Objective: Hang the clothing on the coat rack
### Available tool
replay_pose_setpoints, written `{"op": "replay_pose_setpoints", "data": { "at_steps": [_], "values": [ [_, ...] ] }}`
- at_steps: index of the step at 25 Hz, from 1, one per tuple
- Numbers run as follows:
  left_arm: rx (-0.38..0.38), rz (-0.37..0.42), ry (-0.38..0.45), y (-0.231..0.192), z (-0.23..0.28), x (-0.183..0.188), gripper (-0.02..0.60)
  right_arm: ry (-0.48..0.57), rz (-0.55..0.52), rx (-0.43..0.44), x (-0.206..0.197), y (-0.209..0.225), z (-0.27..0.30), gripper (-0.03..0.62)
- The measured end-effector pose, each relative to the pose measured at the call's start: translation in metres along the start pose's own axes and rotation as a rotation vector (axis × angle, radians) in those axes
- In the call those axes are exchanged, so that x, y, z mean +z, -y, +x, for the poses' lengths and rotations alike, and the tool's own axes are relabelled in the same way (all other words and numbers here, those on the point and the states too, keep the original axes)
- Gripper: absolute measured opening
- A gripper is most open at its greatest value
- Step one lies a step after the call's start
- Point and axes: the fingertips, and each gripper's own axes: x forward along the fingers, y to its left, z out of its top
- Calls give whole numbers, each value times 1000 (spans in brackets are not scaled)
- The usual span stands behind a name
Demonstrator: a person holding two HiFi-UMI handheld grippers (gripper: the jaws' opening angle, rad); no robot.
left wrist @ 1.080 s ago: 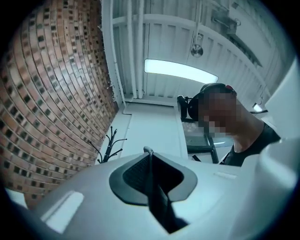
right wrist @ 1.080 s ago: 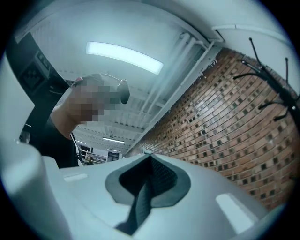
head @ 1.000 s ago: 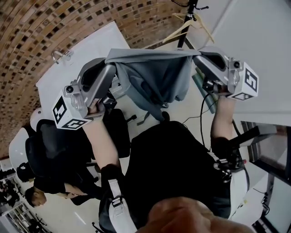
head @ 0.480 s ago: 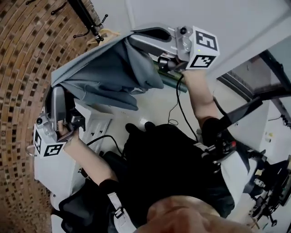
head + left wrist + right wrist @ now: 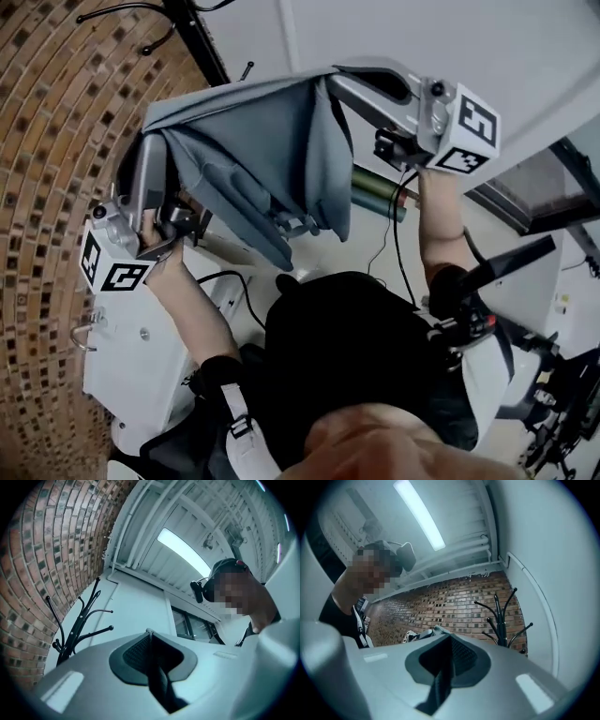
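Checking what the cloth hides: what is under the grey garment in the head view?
Below the grey garment show a green roll and pale floor. Anything directly behind the raised cloth is covered.

The rack (image 5: 195, 42) stands in the corner where the brick wall (image 5: 47, 141) meets the white wall (image 5: 422, 37). Its thin black hooks (image 5: 89, 616) stick out to many sides, with open gaps between them. In both gripper views there is only open air between the jaws and the rack. The cloth (image 5: 262, 159) is stretched from the left gripper (image 5: 149, 634) to the right gripper (image 5: 450, 637). Both pinch it tight, and it fills the room between them. The brick wall is close on the left. Under the cloth, a white cabinet (image 5: 131, 356) and a green roll (image 5: 375, 192) block the way down.
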Motion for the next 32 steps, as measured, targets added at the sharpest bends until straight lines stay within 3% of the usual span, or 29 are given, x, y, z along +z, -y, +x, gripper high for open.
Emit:
{"op": "replay_pose_setpoints", "data": {
  "at_steps": [4, 10, 15, 17, 19, 20, 22, 23, 25, 27, 29, 32],
  "values": [
    [-33, 71, -15, -24, -1, 27, 24, 20, -70, -53, 5, 11, 19, 5],
    [-80, 146, -34, -57, 7, 53, 23, 97, -154, -57, 20, 34, 53, 5],
    [-152, 292, -68, -79, 53, 89, 23, 176, -316, -9, 76, 72, 77, 5],
    [-134, 310, -62, -109, 89, 105, 25, 235, -328, 19, 110, 108, 88, 5],
    [0, 331, -136, -170, 124, 96, 25, 245, -255, 2, 123, 173, 106, 5],
    [93, 341, -222, -206, 133, 77, 23, 204, -192, -34, 112, 215, 117, 5],
    [227, 390, -432, -255, 133, 24, 25, 56, -40, -125, 53, 287, 127, 5],
    [245, 424, -517, -258, 126, -4, 23, -7, 27, -142, 15, 302, 124, 5],
    [220, 476, -607, -238, 110, -50, 23, -54, 127, -81, -46, 283, 112, 5],
    [169, 473, -591, -214, 107, -70, 25, -23, 181, 37, -81, 236, 100, 5],
    [150, 428, -496, -197, 106, -73, 26, 32, 184, 119, -91, 202, 93, 5],
    [198, 377, -332, -188, 91, -72, 35, 103, 174, 134, -89, 184, 86, 5]
  ]
}}
